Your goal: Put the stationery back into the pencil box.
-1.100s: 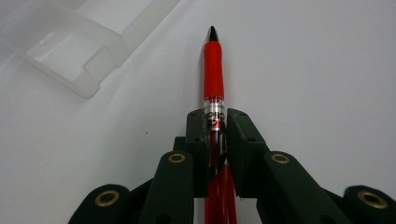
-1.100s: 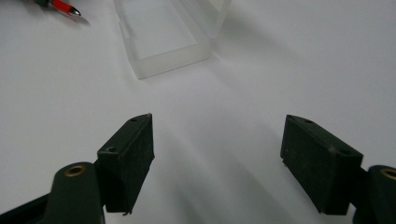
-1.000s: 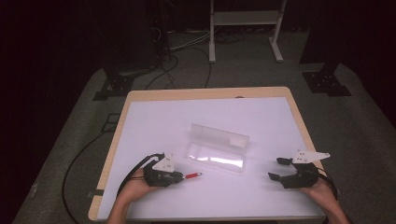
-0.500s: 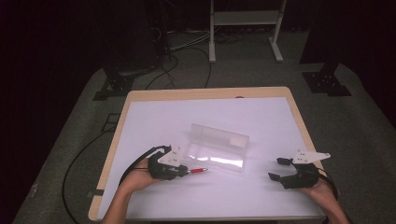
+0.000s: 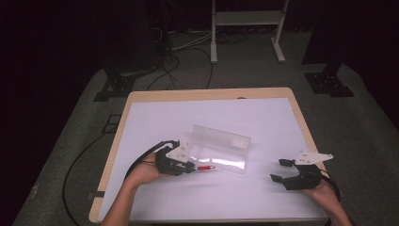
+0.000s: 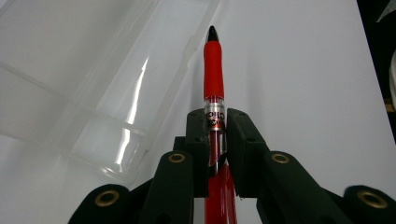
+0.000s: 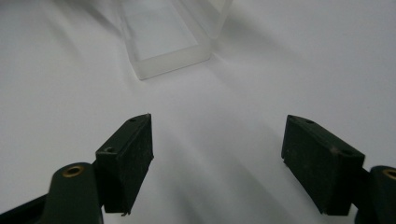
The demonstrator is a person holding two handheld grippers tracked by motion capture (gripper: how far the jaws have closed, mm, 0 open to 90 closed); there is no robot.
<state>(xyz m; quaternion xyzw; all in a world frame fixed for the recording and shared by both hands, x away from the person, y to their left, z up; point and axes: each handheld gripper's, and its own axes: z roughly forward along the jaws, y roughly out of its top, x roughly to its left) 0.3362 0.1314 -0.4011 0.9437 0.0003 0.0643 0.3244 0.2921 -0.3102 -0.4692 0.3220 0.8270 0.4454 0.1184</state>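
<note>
Fingers (image 6: 198, 135) of the left gripper (image 5: 188, 165) clamp a red pen (image 6: 213, 70), seemingly over the clear case (image 5: 221, 149); the right gripper's (image 7: 217, 158) gape wide.

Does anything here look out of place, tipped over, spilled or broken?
Nothing stands out. The clear plastic case lies open on the white table, apparently intact. The left gripper holds a red pen pointing at the case, and the right gripper rests open. No spill or damage shows.
</note>
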